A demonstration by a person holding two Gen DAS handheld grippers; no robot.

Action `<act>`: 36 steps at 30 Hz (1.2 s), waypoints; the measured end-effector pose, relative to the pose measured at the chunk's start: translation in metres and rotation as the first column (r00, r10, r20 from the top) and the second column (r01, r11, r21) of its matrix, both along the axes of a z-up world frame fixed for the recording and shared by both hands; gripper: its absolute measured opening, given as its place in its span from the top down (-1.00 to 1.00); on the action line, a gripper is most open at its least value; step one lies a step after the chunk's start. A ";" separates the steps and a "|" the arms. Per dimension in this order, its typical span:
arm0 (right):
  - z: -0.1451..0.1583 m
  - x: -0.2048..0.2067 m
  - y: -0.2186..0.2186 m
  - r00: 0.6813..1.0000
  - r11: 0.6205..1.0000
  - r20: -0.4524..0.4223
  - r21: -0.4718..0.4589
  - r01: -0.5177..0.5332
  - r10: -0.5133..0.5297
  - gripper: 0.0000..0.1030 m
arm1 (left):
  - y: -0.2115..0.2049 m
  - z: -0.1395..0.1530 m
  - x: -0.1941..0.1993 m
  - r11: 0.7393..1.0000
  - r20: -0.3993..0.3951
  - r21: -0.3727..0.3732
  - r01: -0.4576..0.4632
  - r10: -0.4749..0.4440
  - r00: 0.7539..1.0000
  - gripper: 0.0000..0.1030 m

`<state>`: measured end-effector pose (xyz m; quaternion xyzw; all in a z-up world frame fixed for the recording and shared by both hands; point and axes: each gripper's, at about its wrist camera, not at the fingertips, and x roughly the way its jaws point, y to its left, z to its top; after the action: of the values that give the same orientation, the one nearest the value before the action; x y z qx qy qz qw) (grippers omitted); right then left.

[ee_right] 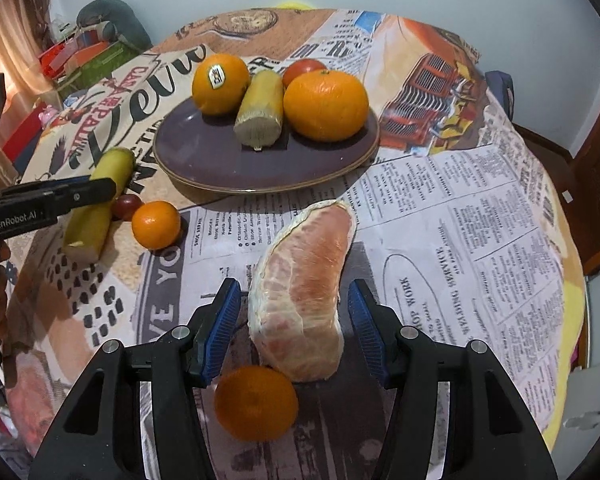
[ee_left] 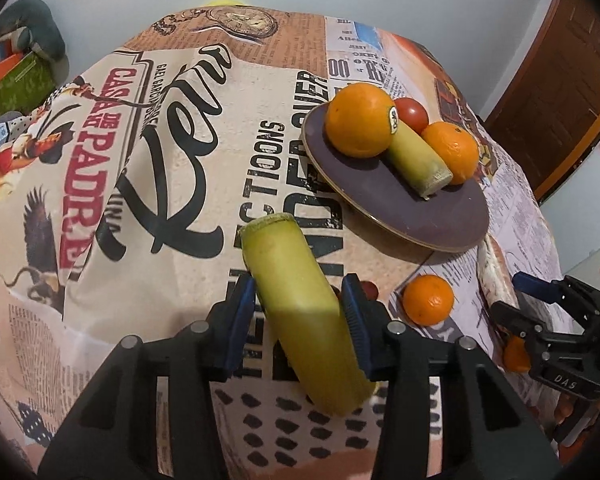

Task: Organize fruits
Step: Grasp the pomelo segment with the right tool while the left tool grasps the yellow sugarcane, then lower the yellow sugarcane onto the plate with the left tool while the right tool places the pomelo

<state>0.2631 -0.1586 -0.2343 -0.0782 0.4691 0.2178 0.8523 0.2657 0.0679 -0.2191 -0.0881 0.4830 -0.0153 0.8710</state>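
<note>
My left gripper (ee_left: 300,300) is shut on a yellow-green cane piece (ee_left: 296,292), held above the tablecloth; it also shows in the right wrist view (ee_right: 100,200). A purple plate (ee_left: 440,216) holds two oranges (ee_left: 358,120), a tomato (ee_left: 412,114) and another cane piece (ee_left: 416,160). My right gripper (ee_right: 294,308) is open around a peeled pomelo segment (ee_right: 304,296) lying on the cloth, pads apart from it. A small mandarin (ee_right: 256,402) lies just in front of the segment. Another mandarin (ee_right: 156,224) lies near the plate's left.
A small dark red fruit (ee_right: 126,206) lies beside the left mandarin. The round table is covered by a newspaper-print cloth (ee_right: 480,220). Boxes and clutter (ee_right: 84,56) stand beyond the far left edge. A wooden door (ee_left: 572,80) is at right.
</note>
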 end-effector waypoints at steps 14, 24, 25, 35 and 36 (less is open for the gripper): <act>-0.005 0.009 -0.002 1.000 0.999 -0.005 0.047 0.011 -0.010 0.14 | 0.007 -0.007 0.018 0.999 -0.010 -0.030 -0.019 0.018 1.000 0.18; 0.013 0.001 -0.015 0.998 0.996 0.040 0.072 0.046 -0.049 0.16 | 0.003 0.027 -0.009 1.000 0.073 -0.016 0.009 -0.008 0.997 0.26; 0.017 0.000 -0.016 0.997 0.996 0.047 0.077 0.049 -0.053 0.16 | 0.001 0.033 -0.013 1.000 0.086 -0.010 0.015 -0.014 0.996 0.28; 0.068 -0.010 -0.022 0.981 0.989 0.178 0.136 0.056 -0.080 0.16 | -0.014 0.080 -0.035 0.998 0.211 0.045 0.040 -0.049 0.976 0.30; 0.070 -0.011 -0.021 0.979 0.989 0.186 0.138 0.054 -0.079 0.16 | -0.015 0.083 -0.035 0.998 0.219 0.043 0.042 -0.051 0.975 0.30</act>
<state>0.2525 -0.1801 -0.1640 -0.0261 0.3721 0.2112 0.9035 0.2305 0.0526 -0.1365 -0.0579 0.3860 -0.0360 0.9200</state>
